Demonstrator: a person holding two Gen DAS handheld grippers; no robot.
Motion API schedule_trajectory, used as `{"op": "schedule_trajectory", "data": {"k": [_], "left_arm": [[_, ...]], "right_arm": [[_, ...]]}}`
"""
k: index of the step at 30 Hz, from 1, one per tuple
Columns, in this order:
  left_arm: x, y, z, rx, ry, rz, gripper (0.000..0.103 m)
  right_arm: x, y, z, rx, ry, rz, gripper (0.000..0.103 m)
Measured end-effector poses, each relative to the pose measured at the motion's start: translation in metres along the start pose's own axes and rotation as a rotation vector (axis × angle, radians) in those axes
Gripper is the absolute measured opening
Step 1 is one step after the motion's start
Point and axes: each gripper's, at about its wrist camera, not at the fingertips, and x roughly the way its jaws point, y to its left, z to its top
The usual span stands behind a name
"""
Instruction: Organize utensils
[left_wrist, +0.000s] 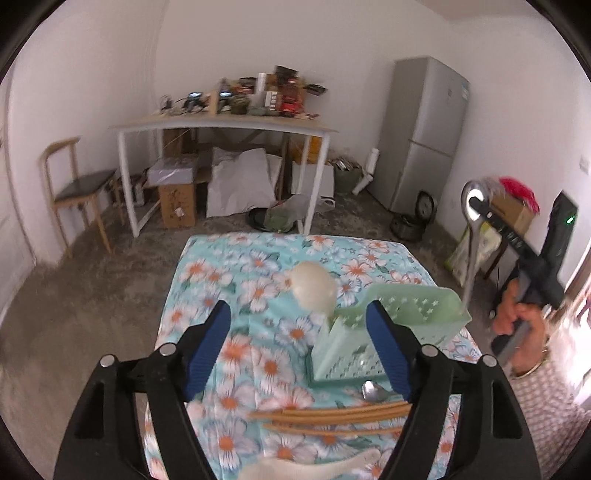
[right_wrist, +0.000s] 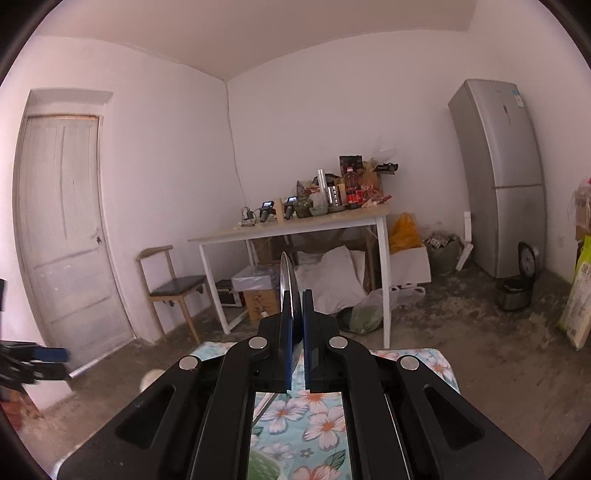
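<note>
Gaping wide, the left gripper (left_wrist: 297, 347) has nothing between its blue-padded fingers (left_wrist: 207, 347); they frame the flowered tablecloth (left_wrist: 229, 280) and the near wall of a pale green utensil basket (left_wrist: 413, 314). That basket is a perforated plastic caddy with small star-shaped cut-outs, and it stands on the right part of the table. A white ceramic spoon (left_wrist: 314, 288) sticks up out of its left end, bowl uppermost, blurred in the left wrist view. On the cloth just in front of the basket lies a small metal spoon (left_wrist: 373, 390), shiny and bowl up. Nearer the camera lie wooden chopsticks (left_wrist: 332, 415), roughly side by side across the cloth. At the bottom edge lies another white spoon (left_wrist: 314, 467), partly hidden by the gripper body.

The right gripper (right_wrist: 297, 295) is clamped on a metal spoon (right_wrist: 287, 280). In its own view the spoon shows edge-on, a thin bright sliver rising between the pads. From the left wrist view the same spoon appears above the right end of the basket, its polished oval bowl at the top and its slim handle hanging down toward the basket's rim. A hand (left_wrist: 517, 314) grips that tool's handle, with a patterned sleeve (left_wrist: 546, 391) below it.
</note>
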Motion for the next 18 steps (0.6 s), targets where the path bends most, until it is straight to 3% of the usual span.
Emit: {"op": "schedule_trajectory", "data": {"k": [3,9,10,12,13,18], "left_arm": [[-0.011,0.013,-0.026,-0.058,-0.004,0.013,0.076],[-0.023,0.024,-0.064,-0.075,0.028,0.068,0.076],[-0.025,0.026,-0.068,-0.084,0.029,0.067,0.076],[-0.028,0.03,-0.074,-0.108,0.028,0.06,0.077],[-0.029,0.032,-0.077,-0.118,0.028,0.055,0.077],[-0.032,0.032,-0.086,-0.135,0.025,0.027,0.077]], "right_arm": [[0.007,0.009,-0.018,-0.043,0.023,-0.003,0.003],[-0.001,0.018,-0.039,-0.075,0.065,0.01,0.006],[-0.006,0.018,-0.04,-0.065,0.072,0.02,0.009],[-0.012,0.017,-0.039,-0.055,0.083,0.031,0.028],[-0.017,0.017,-0.039,-0.055,0.089,0.041,0.032],[-0.038,0.02,-0.032,-0.059,0.09,0.044,0.04]]}}
